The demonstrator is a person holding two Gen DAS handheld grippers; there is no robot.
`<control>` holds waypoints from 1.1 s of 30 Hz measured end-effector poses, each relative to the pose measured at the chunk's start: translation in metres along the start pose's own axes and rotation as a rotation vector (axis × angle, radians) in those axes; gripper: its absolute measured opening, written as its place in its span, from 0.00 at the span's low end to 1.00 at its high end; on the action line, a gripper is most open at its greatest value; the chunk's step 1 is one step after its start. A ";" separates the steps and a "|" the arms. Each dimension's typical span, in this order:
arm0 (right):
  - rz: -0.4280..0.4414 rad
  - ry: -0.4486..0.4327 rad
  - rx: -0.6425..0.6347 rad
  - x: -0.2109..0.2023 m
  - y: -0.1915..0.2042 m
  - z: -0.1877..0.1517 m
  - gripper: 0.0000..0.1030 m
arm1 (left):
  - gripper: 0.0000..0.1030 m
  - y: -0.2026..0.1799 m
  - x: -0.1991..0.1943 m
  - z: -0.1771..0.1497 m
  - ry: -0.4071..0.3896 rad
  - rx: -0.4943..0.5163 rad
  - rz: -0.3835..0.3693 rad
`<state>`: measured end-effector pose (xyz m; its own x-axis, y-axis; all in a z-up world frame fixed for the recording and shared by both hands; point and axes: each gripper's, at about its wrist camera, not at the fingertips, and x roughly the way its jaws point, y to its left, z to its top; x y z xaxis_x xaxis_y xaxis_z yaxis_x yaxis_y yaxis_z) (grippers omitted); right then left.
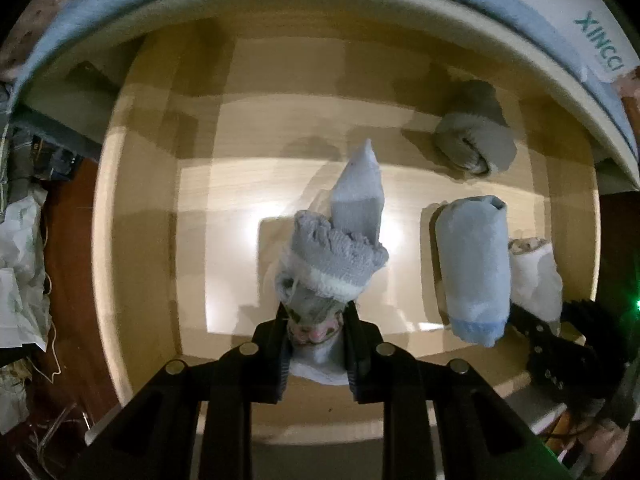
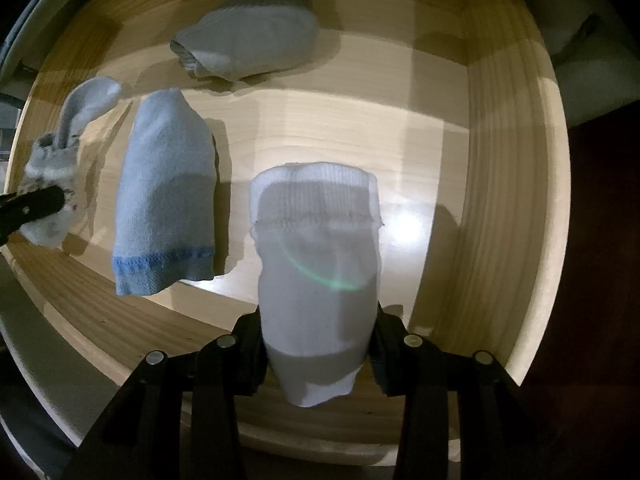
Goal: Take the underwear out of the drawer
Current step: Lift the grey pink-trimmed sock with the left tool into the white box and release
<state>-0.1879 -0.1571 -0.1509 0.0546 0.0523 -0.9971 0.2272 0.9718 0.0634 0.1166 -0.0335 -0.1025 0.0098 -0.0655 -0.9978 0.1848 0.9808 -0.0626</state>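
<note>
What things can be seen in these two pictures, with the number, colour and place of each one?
drawer: 1, pale wood, open, holding the rolled items
grey roll with white edge: 1, grey and white, clamped in the left gripper, in the middle of the drawer
white roll: 1, white, clamped in the right gripper, near the drawer's right wall
light blue roll: 1, light blue with a darker blue band, loose on the drawer floor between the two held rolls
grey bundle: 1, grey, loose at the drawer's far side
left gripper: 1, black, shut on the grey roll
right gripper: 1, black, shut on the white roll
</note>
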 end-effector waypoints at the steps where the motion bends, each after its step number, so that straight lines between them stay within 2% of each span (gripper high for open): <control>1: -0.007 -0.006 -0.004 0.000 0.002 0.000 0.36 | 0.22 -0.002 -0.004 0.000 -0.009 0.004 0.000; 3: -0.014 -0.005 -0.016 -0.001 0.005 0.000 0.36 | 0.21 -0.004 -0.011 -0.009 -0.032 0.011 0.005; 5: -0.017 -0.006 -0.013 -0.001 0.006 -0.001 0.36 | 0.21 -0.013 -0.014 -0.002 -0.049 0.013 0.004; 13: -0.067 -0.021 -0.030 -0.004 0.018 -0.004 0.35 | 0.21 -0.012 -0.051 -0.033 -0.140 0.043 -0.002; 18: -0.102 -0.030 -0.047 -0.004 0.023 -0.005 0.35 | 0.21 -0.008 -0.098 -0.048 -0.249 0.084 -0.013; 23: -0.103 -0.030 -0.049 -0.003 0.026 -0.004 0.35 | 0.21 -0.003 -0.154 -0.048 -0.361 0.093 -0.070; 28: -0.101 -0.031 -0.047 -0.003 0.027 -0.004 0.35 | 0.21 0.005 -0.218 -0.041 -0.512 0.095 -0.057; 33: -0.098 -0.033 -0.047 -0.001 0.024 -0.005 0.35 | 0.22 0.011 -0.261 -0.025 -0.633 0.082 -0.020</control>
<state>-0.1870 -0.1327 -0.1482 0.0667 -0.0501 -0.9965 0.1872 0.9816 -0.0369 0.0918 -0.0012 0.1564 0.5799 -0.2041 -0.7887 0.2655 0.9626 -0.0539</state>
